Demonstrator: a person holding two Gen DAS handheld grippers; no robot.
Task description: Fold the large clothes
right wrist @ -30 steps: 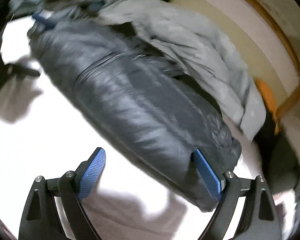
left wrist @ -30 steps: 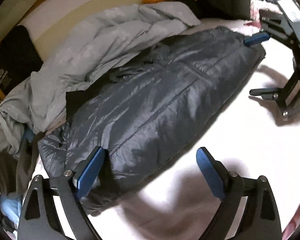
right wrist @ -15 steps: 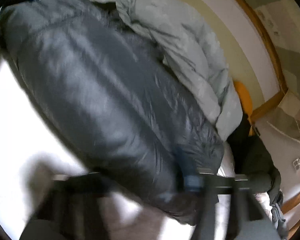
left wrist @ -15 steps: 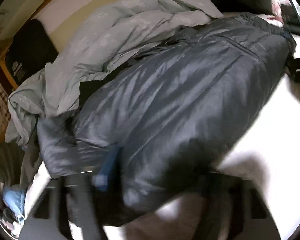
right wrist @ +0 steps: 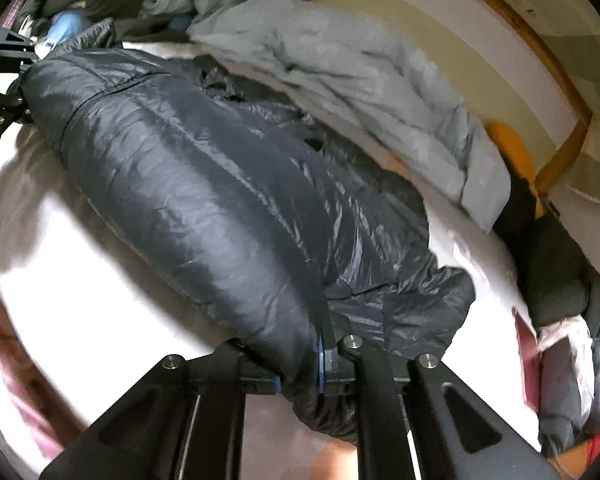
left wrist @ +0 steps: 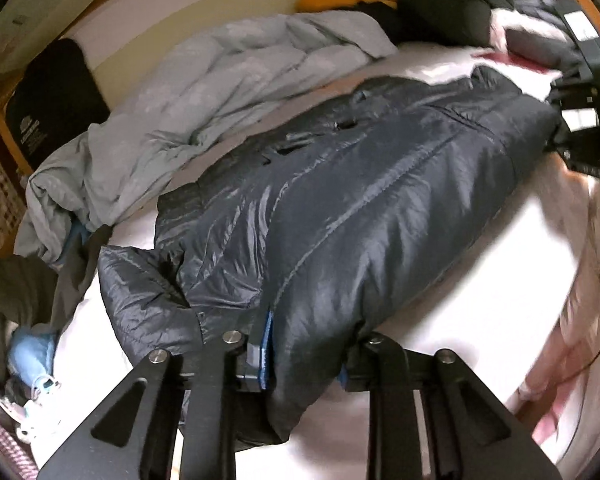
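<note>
Here the dark puffer jacket (left wrist: 360, 200) lies lengthwise across the bed (left wrist: 480, 300), its long axis running between the claws: left claw (left wrist: 304, 354) and right claw (right wrist: 298, 366) each closing, pinching opposite ends.

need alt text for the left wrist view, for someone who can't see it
The left tool is closing on the near edge of a shiny dark navy quilted puffer jacket lying across a white bed sheet. A crumpled pale grey duvet lies behind it.

White bed (left wrist: 480, 280): dark puffer jacket (left wrist: 360, 208), perhaps grey duvet (left wrist: 204, 104)
</note>
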